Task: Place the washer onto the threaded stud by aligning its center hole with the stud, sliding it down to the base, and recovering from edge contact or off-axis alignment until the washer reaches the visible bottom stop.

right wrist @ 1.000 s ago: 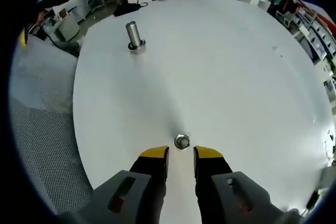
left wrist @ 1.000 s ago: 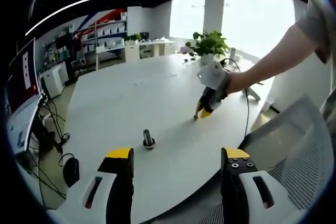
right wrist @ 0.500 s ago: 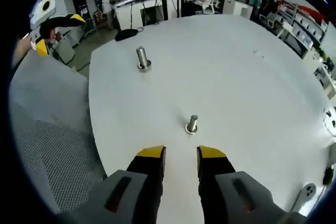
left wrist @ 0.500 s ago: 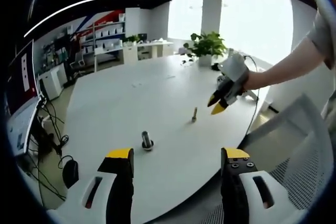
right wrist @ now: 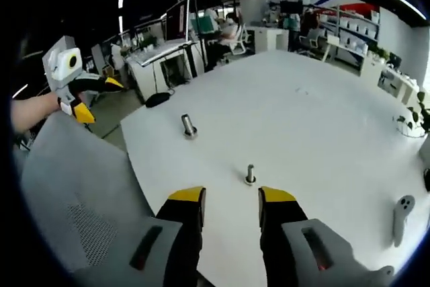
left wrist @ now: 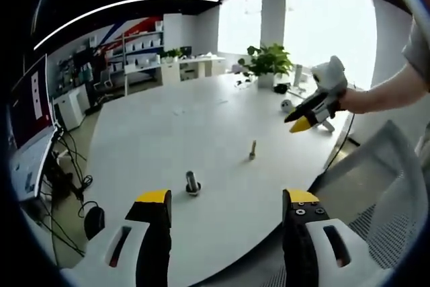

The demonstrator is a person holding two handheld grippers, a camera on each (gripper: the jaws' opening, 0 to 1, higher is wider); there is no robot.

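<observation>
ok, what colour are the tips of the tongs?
Yellow, on black fingers with grey bodies. Clearest on the right tongs in the right gripper view; the left tongs match.

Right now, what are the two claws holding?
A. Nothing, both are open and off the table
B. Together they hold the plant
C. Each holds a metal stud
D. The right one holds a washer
A: the left claw and right claw gape open with nothing between them, while both studs stand alone on the white table.

Both grippers (left wrist: pixel 225 201) (right wrist: pixel 231 196) have grey bodies, black jaws with yellow tips; screws, possibly four, dot the left's right jaw.
</observation>
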